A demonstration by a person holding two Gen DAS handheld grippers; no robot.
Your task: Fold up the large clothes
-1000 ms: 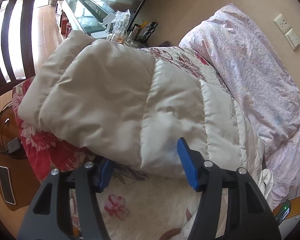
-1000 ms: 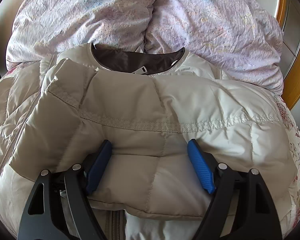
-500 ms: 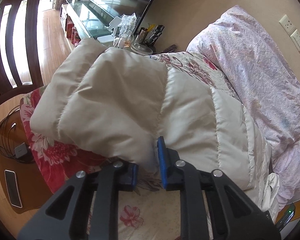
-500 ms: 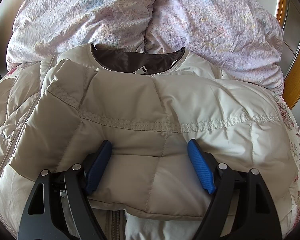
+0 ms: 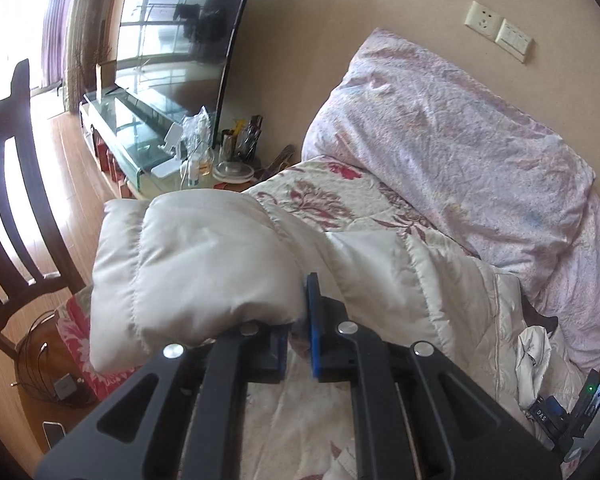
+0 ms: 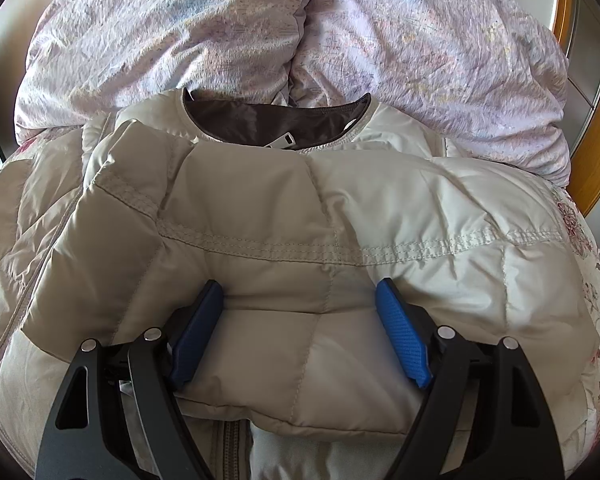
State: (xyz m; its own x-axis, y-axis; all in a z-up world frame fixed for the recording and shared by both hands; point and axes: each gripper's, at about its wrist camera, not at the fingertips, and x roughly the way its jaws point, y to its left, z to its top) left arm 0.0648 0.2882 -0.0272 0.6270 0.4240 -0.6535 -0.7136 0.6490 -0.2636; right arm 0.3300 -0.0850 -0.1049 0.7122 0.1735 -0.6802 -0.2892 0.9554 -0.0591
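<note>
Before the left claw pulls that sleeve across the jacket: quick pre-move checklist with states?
1. Left claw shut on sleeve: ok.
2. Sleeve lifted off the floral bedspread: ok.
3. Right claw open, straddling the other sleeve already folded across the jacket: ok.
4. How much fabric the left claw holds: cannot tell.
5. Collar flat, near the pillows: ok.
6. Front zipper closed: cannot tell, mostly covered.
</note>
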